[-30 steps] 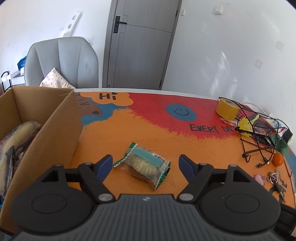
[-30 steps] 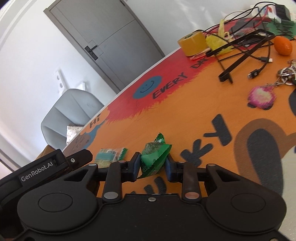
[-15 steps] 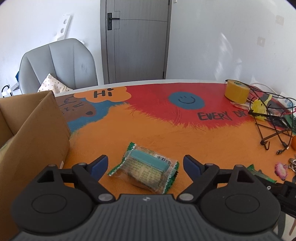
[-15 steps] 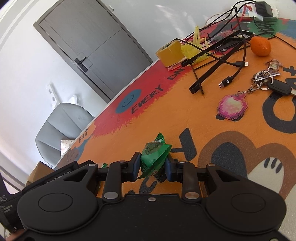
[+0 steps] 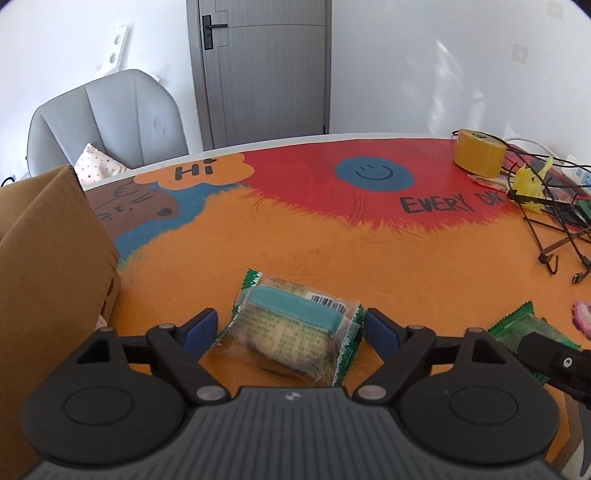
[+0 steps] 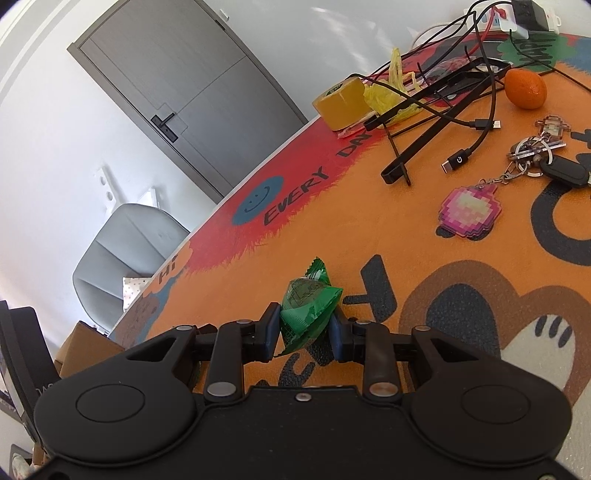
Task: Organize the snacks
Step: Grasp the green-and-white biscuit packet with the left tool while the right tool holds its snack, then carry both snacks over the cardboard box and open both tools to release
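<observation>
A clear snack packet with green edges and a teal label (image 5: 291, 328) lies on the orange table mat (image 5: 332, 251). My left gripper (image 5: 290, 330) is open, with its blue-padded jaws on either side of the packet and apart from it. My right gripper (image 6: 304, 326) is shut on a green snack packet (image 6: 308, 312) and holds it just above the mat. That green packet and a right fingertip also show at the right edge of the left wrist view (image 5: 524, 332). A cardboard box (image 5: 48, 258) stands at the left.
At the far right lie a yellow tape roll (image 5: 478, 157), tangled black cables (image 6: 443, 110), an orange (image 6: 524, 88), keys with a pink charm (image 6: 469, 208) and a power strip (image 6: 517, 14). A grey chair (image 5: 107, 122) and a door (image 5: 266, 66) stand behind the table.
My left gripper has moved right, away from the box, and closed in around the clear packet. My right gripper has carried the green packet rightward, nearer the keys.
</observation>
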The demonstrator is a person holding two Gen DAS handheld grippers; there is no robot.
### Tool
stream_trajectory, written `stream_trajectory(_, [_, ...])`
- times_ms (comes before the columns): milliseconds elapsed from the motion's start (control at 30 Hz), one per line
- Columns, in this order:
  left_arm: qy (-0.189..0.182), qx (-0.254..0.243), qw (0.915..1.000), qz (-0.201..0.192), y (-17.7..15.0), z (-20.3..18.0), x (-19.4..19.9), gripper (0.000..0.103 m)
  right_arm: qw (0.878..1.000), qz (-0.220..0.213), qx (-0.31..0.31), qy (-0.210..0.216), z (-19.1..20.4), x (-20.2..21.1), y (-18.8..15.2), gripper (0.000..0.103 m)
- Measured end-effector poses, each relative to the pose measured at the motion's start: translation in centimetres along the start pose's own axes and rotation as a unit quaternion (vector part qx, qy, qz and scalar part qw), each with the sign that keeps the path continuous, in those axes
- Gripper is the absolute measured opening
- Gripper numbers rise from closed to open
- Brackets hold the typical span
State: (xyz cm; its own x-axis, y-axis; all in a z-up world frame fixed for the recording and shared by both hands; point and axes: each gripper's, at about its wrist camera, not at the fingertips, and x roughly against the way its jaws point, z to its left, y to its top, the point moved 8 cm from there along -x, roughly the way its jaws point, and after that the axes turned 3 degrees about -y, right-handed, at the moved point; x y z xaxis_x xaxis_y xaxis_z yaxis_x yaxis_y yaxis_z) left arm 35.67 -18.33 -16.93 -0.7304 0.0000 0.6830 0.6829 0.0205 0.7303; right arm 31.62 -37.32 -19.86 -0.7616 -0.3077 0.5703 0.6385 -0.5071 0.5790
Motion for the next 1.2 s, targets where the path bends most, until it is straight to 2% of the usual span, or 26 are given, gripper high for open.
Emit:
stream_trajectory(200, [-0.017, -0.002, 0.9999, -0.004, -0.3, -0.3, 1.0, 0.058, 1.0, -0.002, 0.005, -0.005, 0.2, 0.5, -0.4, 0.029])
stream_trajectory(233, [-0.019, -0.003, 0.9998, -0.004, -0.4, -0.4, 1.3, 0.057, 1.0, -0.002, 0.005, -0.006, 0.2, 0.5, -0.4, 0.029])
stream_trajectory(800, [-0.062, 0.017, 0.9974, -0.034, -0.7, 0.1, 7.1, 0.055, 1.0, -0.02, 0.023, -0.002, 1.9, 3.1, -1.3, 0.029])
stream_trajectory(1200, [-0.072, 0.036, 0.9937, -0.079, -0.3, 1.8, 12.5, 0.055, 0.998, -0.036, 0.044, 0.01, 4.2, 5.2, -2.1, 0.029])
